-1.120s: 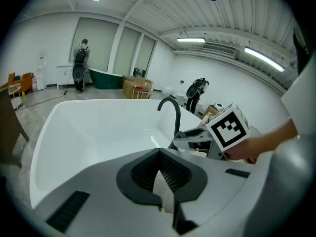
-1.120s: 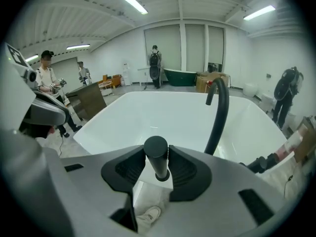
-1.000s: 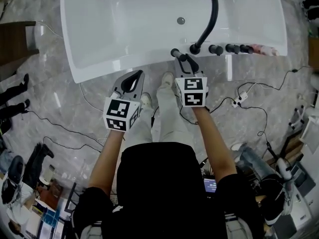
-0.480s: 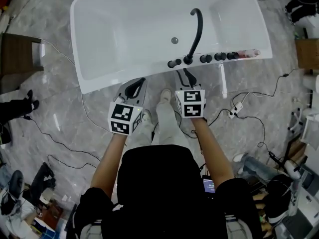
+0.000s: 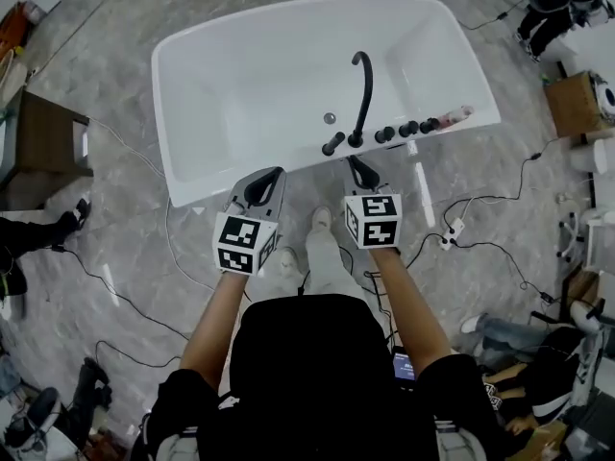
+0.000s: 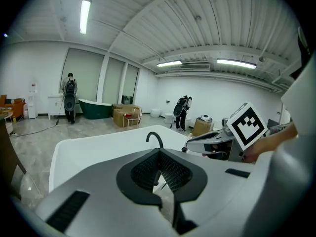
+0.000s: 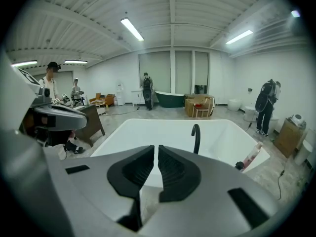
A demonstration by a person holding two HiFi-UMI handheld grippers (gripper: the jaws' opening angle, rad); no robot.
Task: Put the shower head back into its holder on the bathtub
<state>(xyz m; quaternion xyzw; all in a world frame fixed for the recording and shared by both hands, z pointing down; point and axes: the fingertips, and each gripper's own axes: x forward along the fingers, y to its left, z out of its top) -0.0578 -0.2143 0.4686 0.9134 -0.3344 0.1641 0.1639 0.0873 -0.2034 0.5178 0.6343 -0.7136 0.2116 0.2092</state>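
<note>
The white bathtub point(image 5: 240, 75) lies ahead of me, also seen in the right gripper view point(image 7: 148, 132). A black curved faucet point(image 5: 361, 94) stands on its near rim. The black shower head point(image 5: 333, 144) sits on that rim just left of the faucet base, free of both grippers. My right gripper point(image 5: 354, 163) hovers short of the rim. Its jaws are closing, with only a thin slit left and nothing between them. Over the floor to the left, my left gripper point(image 5: 273, 175) is shut and empty.
Black knobs point(image 5: 408, 128) and a pink bottle point(image 5: 459, 113) line the rim right of the faucet. Cables point(image 5: 480, 243) trail over the marble floor. A dark wooden table point(image 5: 43, 147) stands at the left, boxes and gear point(image 5: 577, 99) at the right. People stand far off point(image 7: 146, 97).
Both grippers have risen and drawn back from the tub rim. The right jaws, wide open by the shower head before, have nearly closed. The tub now looks farther away.
</note>
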